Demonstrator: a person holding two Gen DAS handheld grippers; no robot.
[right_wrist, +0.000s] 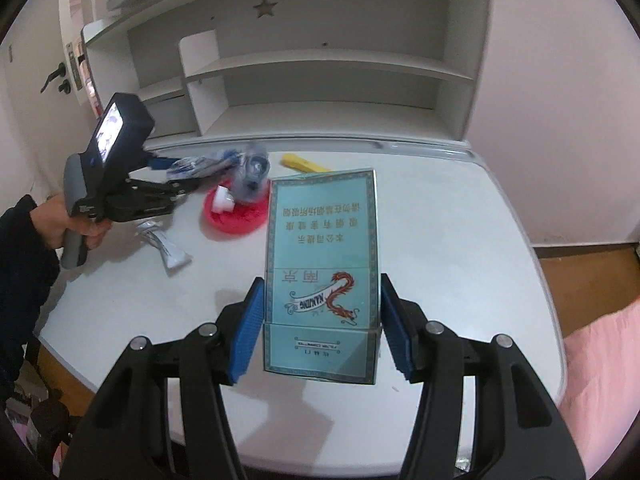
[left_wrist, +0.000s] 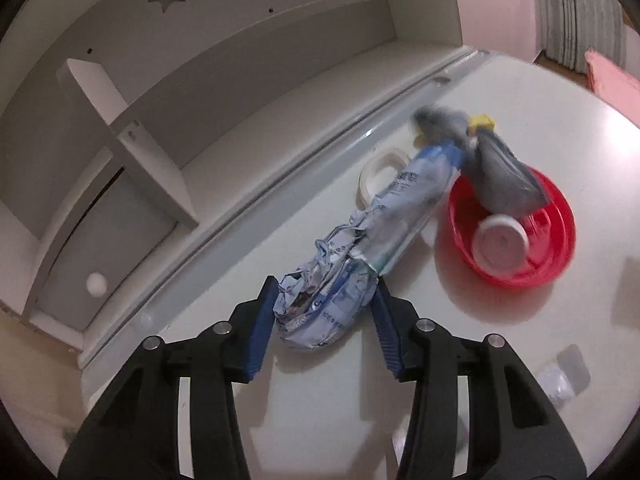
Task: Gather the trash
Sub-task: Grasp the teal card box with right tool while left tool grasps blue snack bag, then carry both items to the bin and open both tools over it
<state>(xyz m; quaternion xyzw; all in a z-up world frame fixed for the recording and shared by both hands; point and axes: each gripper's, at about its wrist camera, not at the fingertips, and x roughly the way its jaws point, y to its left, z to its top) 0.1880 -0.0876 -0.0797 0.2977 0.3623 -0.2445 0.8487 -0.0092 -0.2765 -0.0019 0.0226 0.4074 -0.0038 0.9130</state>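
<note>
The left gripper (left_wrist: 324, 320) has its blue jaws closed against the crumpled end of a blue-and-white printed wrapper (left_wrist: 360, 256), which stretches away from the jaws toward the back of the white desk (left_wrist: 520, 360). The far end of the wrapper is blurred, and a grey blurred bundle (left_wrist: 500, 176) hangs over a red bowl (left_wrist: 560, 240) beside it; what that bundle is I cannot tell. A white cup (left_wrist: 500, 242) lies on its side inside the bowl. A ring of white tape (left_wrist: 380, 172) sits on the desk just behind the wrapper, near the back rail.

The right gripper (right_wrist: 322, 320) holds a teal cigarette pack (right_wrist: 322, 264) by its two long edges, jaws pressed on either side, the pack raised above the desk with its printed face toward the camera. From this side a hand (right_wrist: 80, 228) in a dark sleeve carries the left gripper over by the bowl. A small clear wrapper (right_wrist: 164, 244) lies on the desk near that hand, and a yellow piece (right_wrist: 304, 164) lies toward the back. A white shelf unit (right_wrist: 320, 80) with a star cut-out stands behind the desk.
</note>
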